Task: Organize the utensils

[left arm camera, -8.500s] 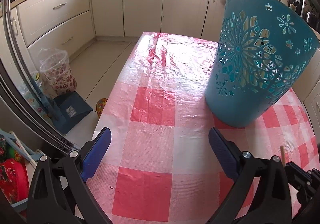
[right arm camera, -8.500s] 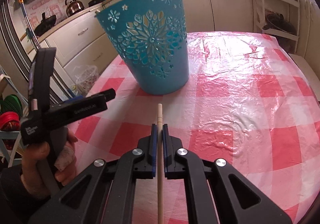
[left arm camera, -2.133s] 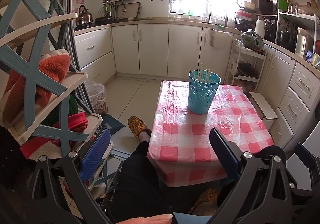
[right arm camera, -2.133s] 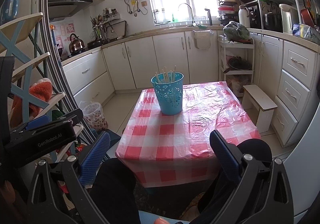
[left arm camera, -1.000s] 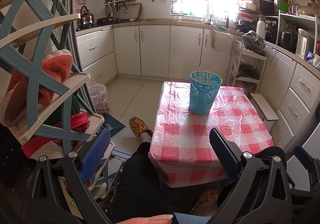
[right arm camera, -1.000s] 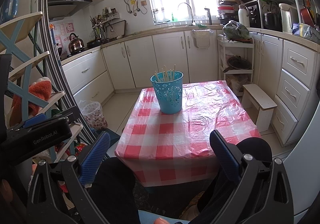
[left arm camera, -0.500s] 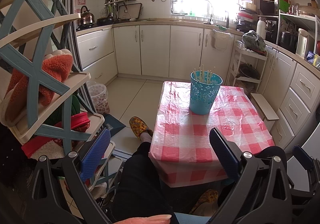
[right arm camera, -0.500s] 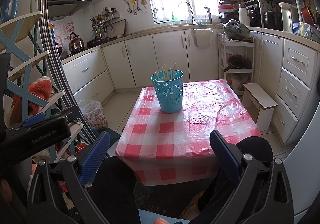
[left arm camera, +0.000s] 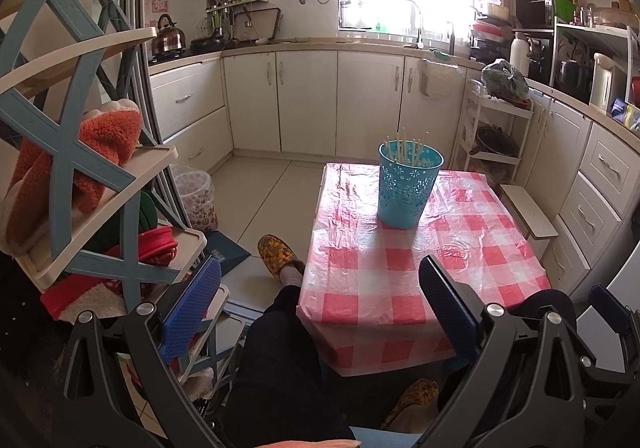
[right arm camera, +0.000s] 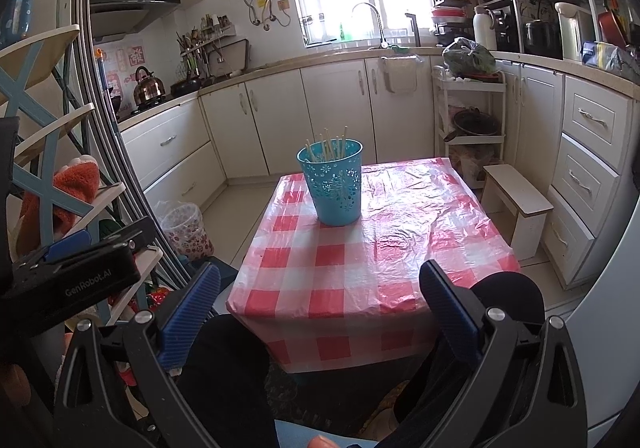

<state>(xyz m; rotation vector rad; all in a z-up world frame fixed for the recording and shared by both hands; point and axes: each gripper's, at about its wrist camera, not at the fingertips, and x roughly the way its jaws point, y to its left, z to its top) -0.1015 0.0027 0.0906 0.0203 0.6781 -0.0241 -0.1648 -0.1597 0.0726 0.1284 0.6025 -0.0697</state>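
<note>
A teal cut-out bin (left arm camera: 409,185) stands upright on the far part of the red-checked table (left arm camera: 400,288). Several wooden chopsticks (left arm camera: 405,146) stick up out of it. The bin also shows in the right wrist view (right arm camera: 335,182) with the chopsticks (right arm camera: 328,146) in it. My left gripper (left arm camera: 318,310) is open and empty, held well back from the table over the person's lap. My right gripper (right arm camera: 320,310) is open and empty, also back from the table's near edge.
A blue-and-cream shelf rack (left arm camera: 72,176) with slippers stands close on the left. A small bin with a flowered bag (left arm camera: 196,196) stands on the floor. A low wooden stool (right arm camera: 518,202) sits right of the table (right arm camera: 360,280). White cabinets line the walls.
Over the last second almost nothing has moved. Since 8.5 s ago both grippers have pulled far back from the table, and the right gripper has let go of its chopstick and opened.
</note>
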